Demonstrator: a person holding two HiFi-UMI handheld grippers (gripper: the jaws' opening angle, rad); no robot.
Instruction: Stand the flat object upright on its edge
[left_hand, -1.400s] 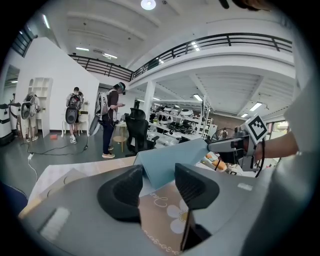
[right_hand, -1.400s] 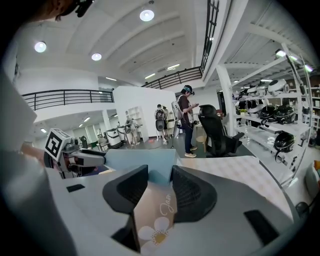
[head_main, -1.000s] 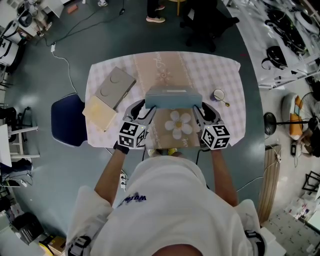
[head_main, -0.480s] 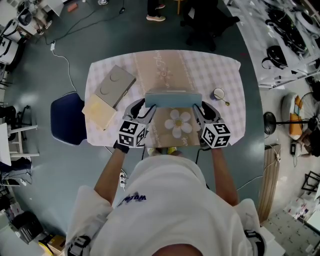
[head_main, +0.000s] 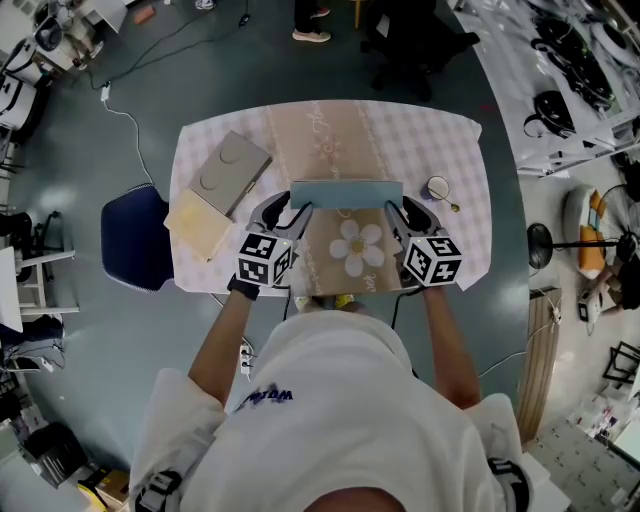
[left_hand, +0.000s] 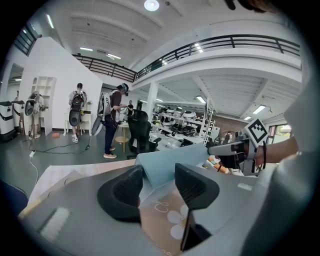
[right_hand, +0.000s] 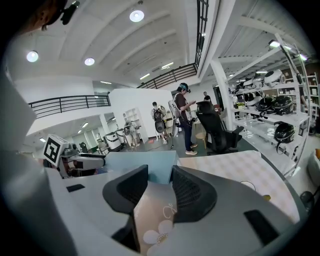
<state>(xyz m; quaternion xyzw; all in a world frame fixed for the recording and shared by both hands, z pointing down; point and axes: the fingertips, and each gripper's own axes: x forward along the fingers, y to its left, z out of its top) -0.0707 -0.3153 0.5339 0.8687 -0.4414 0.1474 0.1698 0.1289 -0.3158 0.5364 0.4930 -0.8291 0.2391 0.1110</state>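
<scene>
Blue board (head_main: 346, 193) upright at the table's (head_main: 450, 150) middle. Left gripper (head_main: 294, 213) pinches its left end, right gripper (head_main: 397, 213) its right.

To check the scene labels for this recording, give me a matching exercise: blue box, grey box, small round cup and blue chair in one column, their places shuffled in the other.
1 blue box
2 grey box
3 small round cup
4 blue chair

a on the floor, left of the table
b on the table's right side
c clamped at its ends by the left gripper and right gripper
d on the table's left part

Pairs: 1-c, 2-d, 3-b, 4-a
</scene>
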